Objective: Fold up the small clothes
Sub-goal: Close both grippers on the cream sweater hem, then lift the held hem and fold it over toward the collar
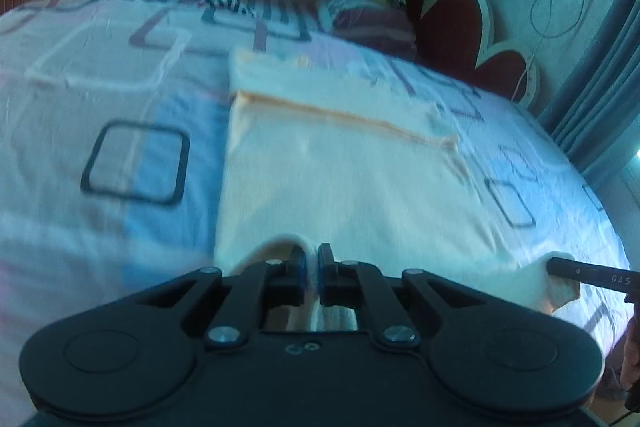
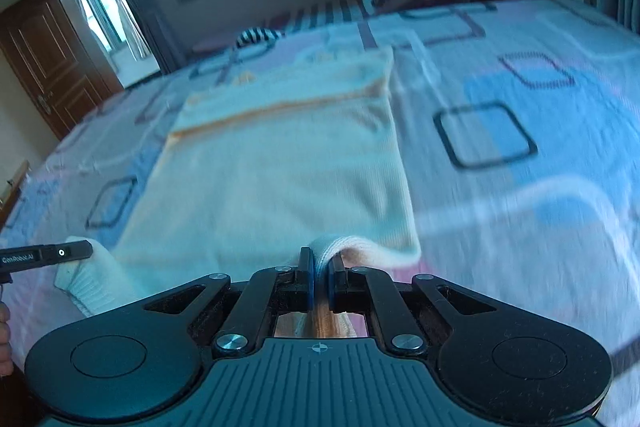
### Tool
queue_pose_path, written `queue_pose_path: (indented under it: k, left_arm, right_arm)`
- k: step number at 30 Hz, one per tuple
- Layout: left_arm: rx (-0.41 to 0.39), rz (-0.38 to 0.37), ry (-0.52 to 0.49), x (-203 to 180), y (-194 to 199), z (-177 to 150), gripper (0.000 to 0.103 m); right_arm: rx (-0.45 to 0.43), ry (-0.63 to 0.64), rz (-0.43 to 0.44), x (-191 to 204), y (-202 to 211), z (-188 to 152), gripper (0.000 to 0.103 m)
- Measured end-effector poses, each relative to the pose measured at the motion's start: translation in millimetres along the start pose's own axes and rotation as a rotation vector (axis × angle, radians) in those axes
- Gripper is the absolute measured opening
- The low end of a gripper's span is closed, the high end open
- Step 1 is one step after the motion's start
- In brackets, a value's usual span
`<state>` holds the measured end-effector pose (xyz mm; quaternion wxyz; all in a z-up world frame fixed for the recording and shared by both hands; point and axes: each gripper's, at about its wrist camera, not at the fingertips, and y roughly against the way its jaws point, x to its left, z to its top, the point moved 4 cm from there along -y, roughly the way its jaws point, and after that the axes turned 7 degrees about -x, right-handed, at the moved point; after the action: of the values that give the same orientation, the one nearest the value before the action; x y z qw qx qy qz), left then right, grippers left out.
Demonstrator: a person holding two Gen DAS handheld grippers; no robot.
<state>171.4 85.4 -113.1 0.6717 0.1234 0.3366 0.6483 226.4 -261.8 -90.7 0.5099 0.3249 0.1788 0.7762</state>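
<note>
Cream garment (image 1: 340, 187), ribbed, with an orange seam running across it, lies spread flat on my bed (image 1: 132, 99), over a bedspread printed with pale blue and pink blocks and dark square outlines. Its near edge is lifted off the bedspread at two corners, and I hold one in each claw.

My left claw (image 1: 313, 259) is pinched narrow on a fold of the cream fabric; the cloth bunches up between the blue pads and trails back under the claw's body. My right claw (image 2: 320, 267) is clamped the same way on the other near corner, with a hump of cloth rising just ahead of the pads and an orange-tinted strip hanging below them. In each view the other claw's black finger shows at the frame's side, biting into its own bunched corner.

The far part of the garment rests flat, folded once along the orange seam. Beyond it, near the red scalloped headboard (image 1: 456, 23), sits a striped pillow (image 1: 368, 15). Both views are blurred.
</note>
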Motion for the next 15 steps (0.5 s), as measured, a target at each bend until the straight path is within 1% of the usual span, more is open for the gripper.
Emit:
queue_pose_path:
  k: [3,7,12,15]
  left_arm:
    - [-0.043,0.006,0.001,-1,-16,24,0.004]
    - [-0.092,0.011,0.009,-2,-42,52,0.004]
    - [-0.126,0.02,0.03,-1,-79,83,0.004]
    - [-0.139,0.028,0.028,1,-103,101,0.004]
  right_arm:
    - [-0.04,-0.004,0.011,-4,-14,28,0.005]
    - [-0.091,-0.016,0.016,-9,-42,67,0.005]
    - [-0.138,-0.04,0.01,-18,-87,111,0.005]
    - [-0.147,-0.049,0.002,-24,-115,131,0.005]
